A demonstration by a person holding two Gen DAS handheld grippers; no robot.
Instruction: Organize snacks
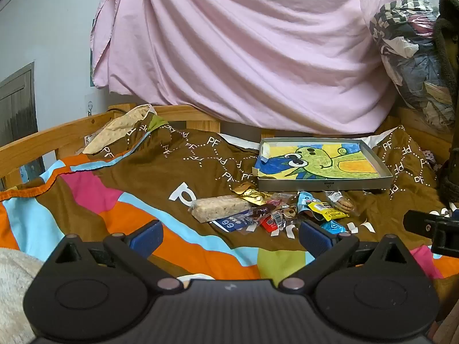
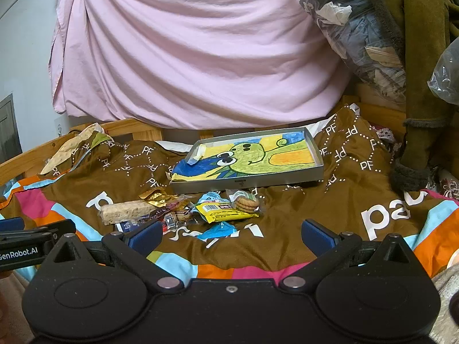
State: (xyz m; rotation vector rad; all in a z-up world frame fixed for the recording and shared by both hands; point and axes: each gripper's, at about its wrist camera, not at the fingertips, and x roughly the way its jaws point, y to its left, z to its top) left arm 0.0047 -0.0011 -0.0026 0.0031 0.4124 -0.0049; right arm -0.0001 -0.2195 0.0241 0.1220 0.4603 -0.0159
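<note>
Both grippers hover low over the bed, fingers spread wide and carrying nothing. Left gripper (image 1: 231, 233): blue pads apart, bedspread (image 1: 114, 200) visible between them. Right gripper (image 2: 231, 233): same posture, released, aimed a little right of the snack heap. My reading: wide spread suits an approach, since the wrappers differ in width and none is chosen yet.

Snack pile (image 1: 272, 209) lies loose on the bedspread just beyond the left fingers, near the middle of the bed. Members that can be told apart:
- pale cereal bar (image 1: 221, 208) in clear wrap, at the left end, lying flat;
- gold foil wrapper (image 1: 251, 193), crumpled, behind the bar;
- yellow packet (image 2: 226, 212), towards the right;
- round biscuits (image 2: 246, 203) in clear wrap, touching the yellow packet;
- small blue wrapper (image 2: 219, 230), nearest the right gripper.
Middle of the heap: overlapping small wrappers, contents unclear.

Tray (image 1: 324, 183), shallow grey metal, sits directly behind the pile, its front wall close to the snacks. A cartoon drawing lines its floor; no snacks inside. Likely the destination, hence placed within easy reach.

Judgement: sorting not yet begun. Soft bedding may let thin wrappers slip or sink under a pinch.
</note>
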